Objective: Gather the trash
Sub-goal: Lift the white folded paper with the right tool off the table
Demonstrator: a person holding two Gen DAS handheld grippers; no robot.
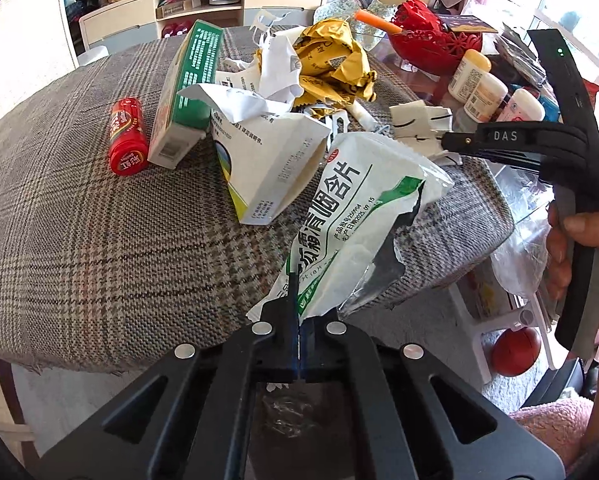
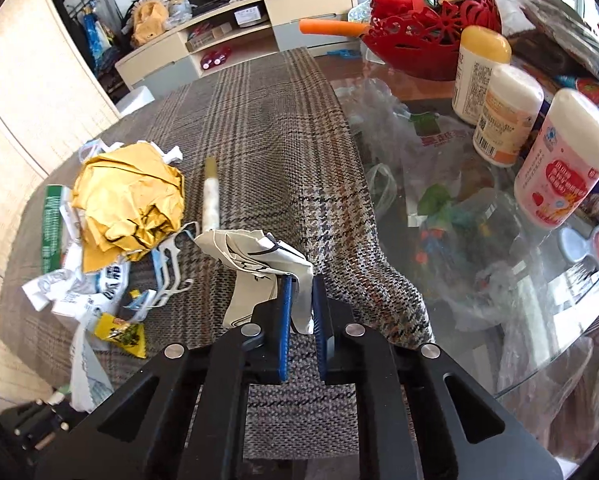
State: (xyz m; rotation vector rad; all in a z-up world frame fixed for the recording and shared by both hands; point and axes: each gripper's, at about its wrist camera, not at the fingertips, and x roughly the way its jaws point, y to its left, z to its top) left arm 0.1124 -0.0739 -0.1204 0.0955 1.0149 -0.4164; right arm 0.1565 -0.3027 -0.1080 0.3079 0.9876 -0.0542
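My left gripper (image 1: 299, 316) is shut on a torn white and green foil wrapper (image 1: 355, 216) held above the plaid cloth (image 1: 99, 240). My right gripper (image 2: 300, 300) is shut on a crumpled white paper scrap (image 2: 259, 256); it shows from the side in the left wrist view (image 1: 445, 142) with the scrap (image 1: 419, 120). On the cloth lie a white carton (image 1: 267, 168), a green and white box (image 1: 187, 92), a red tube (image 1: 125, 136), crumpled yellow paper (image 2: 127, 200), white paper (image 1: 275, 68), a small stick (image 2: 211, 196) and a yellow sachet (image 2: 121, 332).
A glass table (image 2: 499, 320) to the right holds three white bottles (image 2: 567, 164), a red basket (image 2: 415, 40), an orange stick (image 2: 331, 27) and clear plastic bags (image 2: 399, 128). A TV cabinet (image 1: 203, 0) stands behind. A red ball (image 1: 515, 350) lies on the floor.
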